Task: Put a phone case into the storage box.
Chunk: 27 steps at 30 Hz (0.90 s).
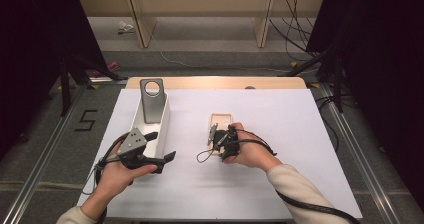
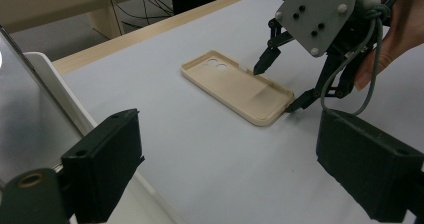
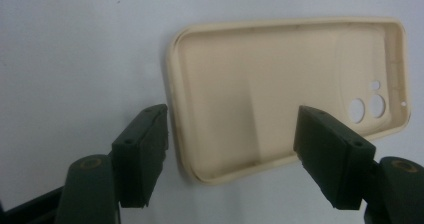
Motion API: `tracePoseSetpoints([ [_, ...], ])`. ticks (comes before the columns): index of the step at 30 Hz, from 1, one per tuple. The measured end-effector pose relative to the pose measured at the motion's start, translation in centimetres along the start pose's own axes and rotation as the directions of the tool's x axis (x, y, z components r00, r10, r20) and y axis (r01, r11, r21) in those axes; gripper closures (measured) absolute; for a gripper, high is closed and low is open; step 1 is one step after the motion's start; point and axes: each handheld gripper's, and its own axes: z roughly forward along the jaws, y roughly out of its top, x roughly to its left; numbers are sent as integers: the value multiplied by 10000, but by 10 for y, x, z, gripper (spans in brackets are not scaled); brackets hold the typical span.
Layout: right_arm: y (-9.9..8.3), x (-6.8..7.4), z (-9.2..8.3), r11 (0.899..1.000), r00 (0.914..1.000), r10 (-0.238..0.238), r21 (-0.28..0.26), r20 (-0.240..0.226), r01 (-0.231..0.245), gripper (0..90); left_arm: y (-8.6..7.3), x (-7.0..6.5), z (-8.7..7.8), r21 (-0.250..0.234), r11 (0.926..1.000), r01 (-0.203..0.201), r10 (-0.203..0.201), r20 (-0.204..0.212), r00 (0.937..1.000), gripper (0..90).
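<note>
The right gripper (image 1: 216, 136) has its fingers (image 3: 142, 154) spread wide, straddling the near end of a beige phone case (image 3: 285, 94). One finger sits just outside the case's long edge and the other hangs over the hollow inside. In the right gripper view neither pad presses on the case; in the left gripper view the tips stand at its rim, and whether they touch it cannot be told.

The left gripper (image 1: 160, 151) has its fingers (image 2: 105, 169) apart with nothing between them, beside a white bin (image 1: 162, 124) near the desk's left edge.

The phone case lies flat near the middle of the white desk (image 1: 300, 134), open side up. It has a raised rim, rounded corners and two round camera holes at its far end.
</note>
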Motion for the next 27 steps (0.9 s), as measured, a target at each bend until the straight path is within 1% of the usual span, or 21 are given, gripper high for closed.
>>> tracePoseSetpoints([
  [3, 2, 0, 2, 9999, 9999, -117, 126, -4, 117, 313, 0, 0, 0, 0, 10000, -2, 2, 15, 10000, 108],
  [4, 3, 0, 2, 9995, 9997, -244, 217, -7, 244, 315, 0, 0, 0, -1, 10000, 0, 0, 14, 10000, 108],
  [10, 7, 2, 5, 9985, 9993, -360, 414, -85, 363, 318, 0, 0, 0, 1, 10000, 2, -2, 21, 10000, 108],
  [11, 7, 2, 6, 9986, 9992, -388, 363, -56, 390, 320, 0, 0, 0, 4, 10000, 4, -4, 26, 10000, 108],
  [14, 9, 3, 8, 9979, 9989, -467, 438, -89, 471, 317, 0, 0, 1, 12, 10000, -10, 10, 36, 10000, 108],
  [15, 10, 3, 8, 9971, 9984, -572, 495, -37, 573, 314, 0, 0, 1, 16, 10000, -13, 13, 36, 10000, 108],
  [16, 11, 3, 8, 9969, 9986, -527, 572, -83, 531, 316, 0, 0, 1, 20, 10000, -8, 8, 38, 10000, 108],
  [18, 12, 3, 9, 9968, 9981, -608, 511, -53, 610, 316, 0, -1, 1, 24, 10000, -8, 7, 46, 10000, 108],
  [19, 12, 3, 8, 9960, 9983, -574, 682, -122, 581, 323, 0, -1, 1, 21, 10000, -9, 8, 54, 10000, 108],
  [21, 13, 3, 9, 9958, 9978, -636, 641, -195, 647, 355, 0, -1, 1, 8, 10000, 12, -12, 83, 10000, 108],
  [24, 15, 3, 8, 9934, 9961, -804, 789, -364, 830, 390, 0, -1, 1, 9, 10000, -9, 9, 97, 10000, 108],
  [26, 16, 3, 9, 9928, 9948, -913, 737, -456, 945, 400, 0, -2, 1, 21, 10000, -30, 29, 103, 9999, 108],
  [27, 17, 3, 8, 9912, 9943, -939, 886, -496, 980, 408, 0, -2, 1, 22, 10000, -29, 29, 101, 9999, 108],
])
